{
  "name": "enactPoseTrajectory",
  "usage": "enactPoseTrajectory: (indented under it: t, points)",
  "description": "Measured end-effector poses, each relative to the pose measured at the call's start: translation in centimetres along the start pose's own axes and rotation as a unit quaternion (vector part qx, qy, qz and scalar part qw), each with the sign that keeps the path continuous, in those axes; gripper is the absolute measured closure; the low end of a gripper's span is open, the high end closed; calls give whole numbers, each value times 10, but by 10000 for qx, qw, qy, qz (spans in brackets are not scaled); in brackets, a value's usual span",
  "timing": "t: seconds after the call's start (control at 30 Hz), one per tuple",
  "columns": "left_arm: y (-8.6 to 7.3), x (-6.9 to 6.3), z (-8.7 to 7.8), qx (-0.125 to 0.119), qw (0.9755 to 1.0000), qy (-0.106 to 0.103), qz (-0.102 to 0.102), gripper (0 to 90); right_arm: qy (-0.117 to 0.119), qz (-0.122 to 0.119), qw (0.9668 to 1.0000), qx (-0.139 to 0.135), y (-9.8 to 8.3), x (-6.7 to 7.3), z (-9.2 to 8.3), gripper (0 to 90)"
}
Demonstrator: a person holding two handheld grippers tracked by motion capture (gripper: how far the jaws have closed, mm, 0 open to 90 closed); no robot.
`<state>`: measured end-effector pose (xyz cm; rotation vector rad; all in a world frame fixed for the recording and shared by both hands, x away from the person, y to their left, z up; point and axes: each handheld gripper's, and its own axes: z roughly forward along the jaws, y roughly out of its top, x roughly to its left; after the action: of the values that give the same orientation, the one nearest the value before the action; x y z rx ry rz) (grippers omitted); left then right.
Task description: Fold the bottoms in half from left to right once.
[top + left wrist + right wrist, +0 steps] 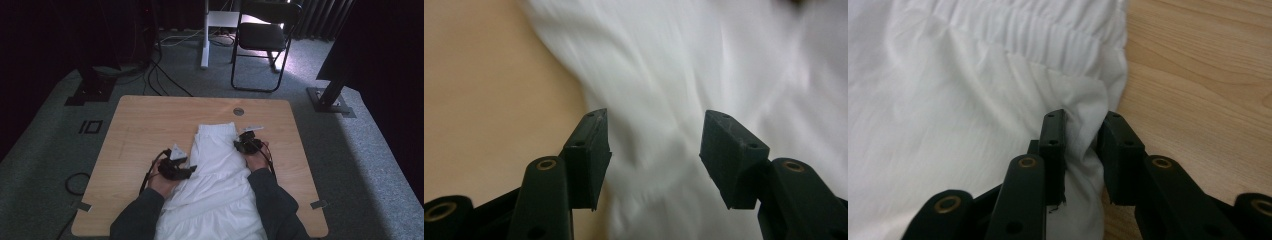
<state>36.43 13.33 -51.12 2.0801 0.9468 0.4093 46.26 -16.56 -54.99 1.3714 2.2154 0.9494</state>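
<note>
A white garment [220, 170] with a gathered elastic waistband [1048, 35] lies lengthwise down the middle of the wooden table [145, 125], its lower part hanging over the near edge. My left gripper [192, 170] sits at the garment's left edge; in the left gripper view it [654, 132] stands open above the blurred white cloth [684, 70], with nothing pinched. My right gripper [241, 145] is at the garment's right edge just below the waistband. There it [1083, 127] is shut on a raised fold of the cloth's edge [1083, 100].
A round cable hole [238, 111] sits in the table's far middle. Bare wood lies left and right of the garment. Beyond the table stand a black folding chair [265, 35], a white stand leg [205, 35], dark posts and loose cables on grey carpet.
</note>
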Motion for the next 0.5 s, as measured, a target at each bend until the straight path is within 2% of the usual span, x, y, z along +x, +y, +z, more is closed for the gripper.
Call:
enactPoseTrajectory:
  t: [0.03, 0.1, 0.13, 0.23, 0.27, 0.33, 0.37, 0.4, 0.43, 0.5]
  points:
    - [11, 5, 0, -119, 9999, 84, 1, 444, -2, 13, 10000, 11, 0, 0, 0, 737]
    - [26, 11, 7, -146, 9995, 283, 47, 421, 8, 34, 10000, 40, 1, 0, 0, 745]
    - [33, 15, 17, -162, 9990, 424, 33, 413, 5, 26, 10000, 53, 2, 0, 0, 749]
    - [41, 22, 48, 40, 9987, 500, -33, 416, -17, 44, 10000, 53, 2, 1, 0, 752]
    - [41, 23, 61, 175, 9984, 538, 27, 421, -19, 68, 10000, 34, 1, 1, 0, 752]
    - [37, 22, 82, 482, 9957, 790, 106, 441, -15, 79, 10000, -27, -1, 1, 0, 752]
    - [37, 22, 82, 482, 9957, 790, 106, 442, -15, 79, 10000, -27, -1, 1, 0, 752]
    - [30, 22, 93, 583, 9951, 800, -3, 442, -13, 105, 9999, -49, -1, 1, 0, 754]
    - [25, 24, 92, 426, 9964, 675, -277, 472, -31, 132, 9999, -79, -3, 1, -1, 765]
    - [21, 25, 88, 397, 9967, 625, -321, 472, 1, 175, 9998, -78, -5, 2, -3, 766]
